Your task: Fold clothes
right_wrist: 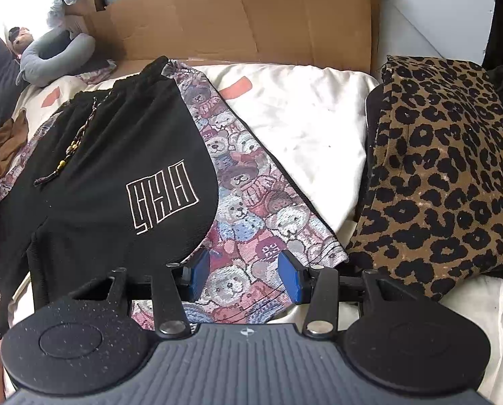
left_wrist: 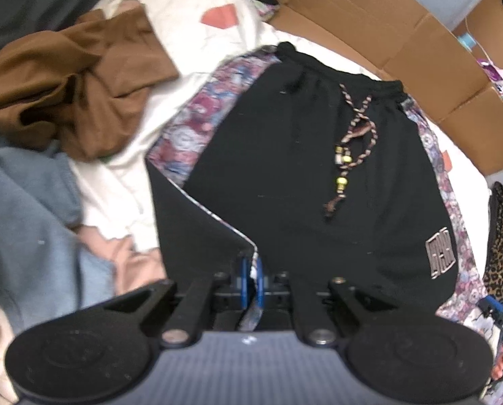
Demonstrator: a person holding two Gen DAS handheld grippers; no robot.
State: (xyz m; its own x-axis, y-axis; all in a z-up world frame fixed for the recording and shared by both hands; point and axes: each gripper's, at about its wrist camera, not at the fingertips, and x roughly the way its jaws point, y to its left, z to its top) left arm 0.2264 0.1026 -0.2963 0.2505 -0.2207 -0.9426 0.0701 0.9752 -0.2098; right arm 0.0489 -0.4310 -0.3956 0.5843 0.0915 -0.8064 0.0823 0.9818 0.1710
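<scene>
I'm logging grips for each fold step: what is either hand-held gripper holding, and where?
Left hand-held gripper pinches the black shorts by a hem edge. Right hand-held gripper is open over the teddy-bear side panel, gripping nothing.

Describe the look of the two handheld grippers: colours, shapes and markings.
Both match. The left gripper and right gripper each have blue finger pads on black linkage arms with silver pivot bolts. Behind sit two round black discs flanking a grey ribbed body with a small white mark at its front edge. No cables or sleeves are visible.

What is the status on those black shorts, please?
Left gripper shut on shorts hem. Right gripper open over teddy-print panel. Leopard garment alongside.
</scene>
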